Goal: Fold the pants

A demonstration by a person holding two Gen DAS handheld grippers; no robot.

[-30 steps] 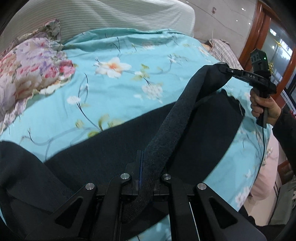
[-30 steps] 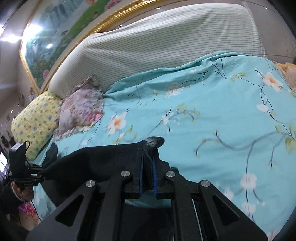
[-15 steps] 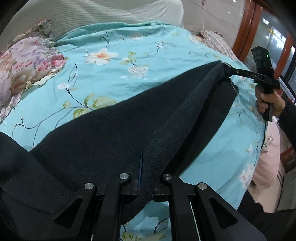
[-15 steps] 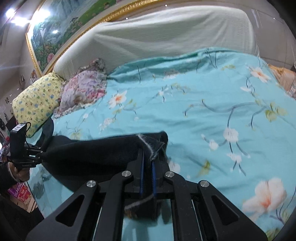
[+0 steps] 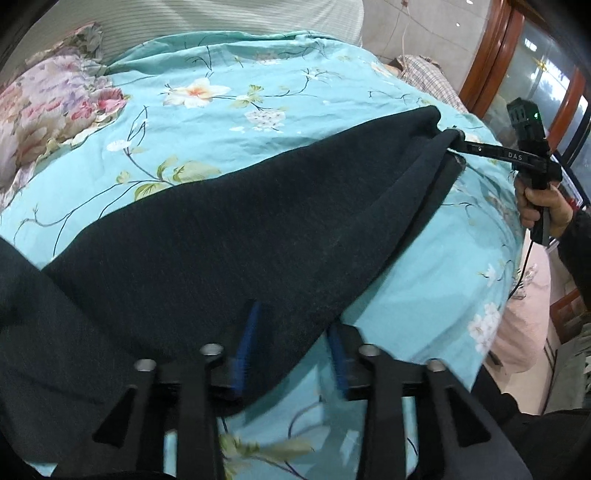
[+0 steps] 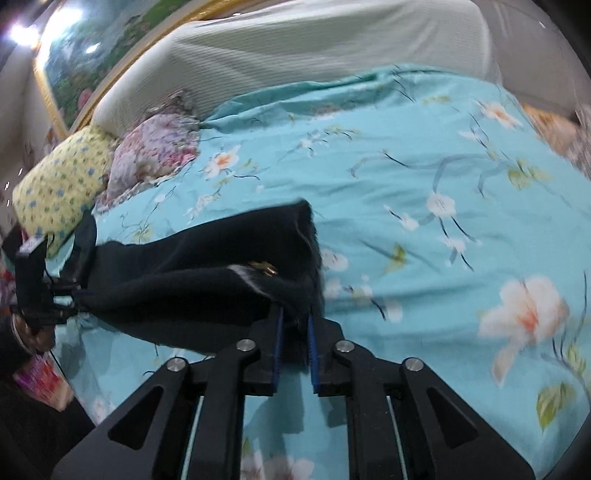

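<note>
Two tools: left tool (image 5: pixel 291 341) spread, gripping nothing; right tool (image 6: pixel 294 334) pinches pants (image 5: pixel 229 221) corner. Risk: the fold slides askew on bed (image 5: pixel 424 280).

Indoor light was even and fairly bright. Ceiling lights (image 6: pixel 22 31) flared hard at top left of the right wrist view. Both fisheye views bowed strongly, with dark vignette corners. Right view had motion blur across the quilt (image 6: pixel 461 221); left view was sharper. Black pants (image 5: pixel 221 229) showed almost no texture.
</note>
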